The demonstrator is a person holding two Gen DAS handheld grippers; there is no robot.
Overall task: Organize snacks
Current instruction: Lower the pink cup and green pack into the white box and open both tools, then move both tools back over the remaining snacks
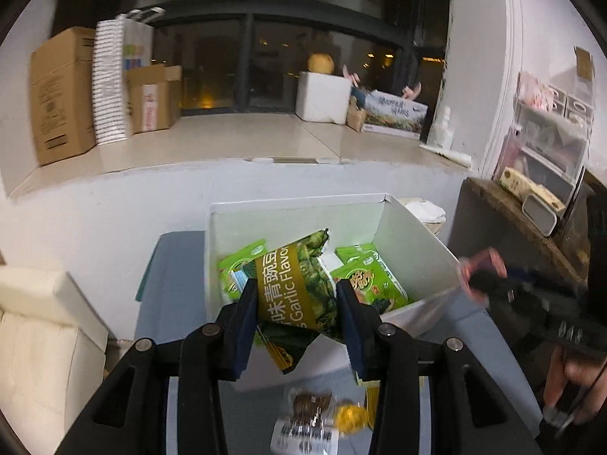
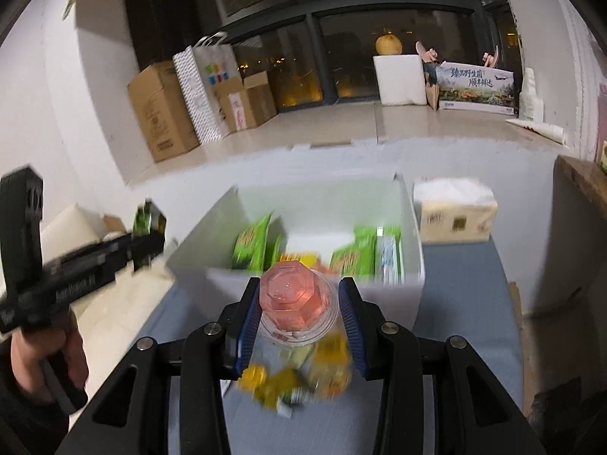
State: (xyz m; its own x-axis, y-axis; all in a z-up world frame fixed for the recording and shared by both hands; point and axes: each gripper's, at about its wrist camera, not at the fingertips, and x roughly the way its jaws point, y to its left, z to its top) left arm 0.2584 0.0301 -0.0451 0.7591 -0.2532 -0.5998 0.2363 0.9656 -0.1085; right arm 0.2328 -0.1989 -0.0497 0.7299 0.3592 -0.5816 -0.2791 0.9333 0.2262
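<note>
Left gripper clamping green pea bag, long axis running 1 o'clock toward white box just ahead. Right gripper clamping pink jelly cup, box at 12 o'clock, nearer.

The right gripper clamps a clear cup with a pink faceted lid just in front of a white box holding green snack packets. Left of the box, the left gripper grips a green bag; a tissue pack sits right of it.
</note>
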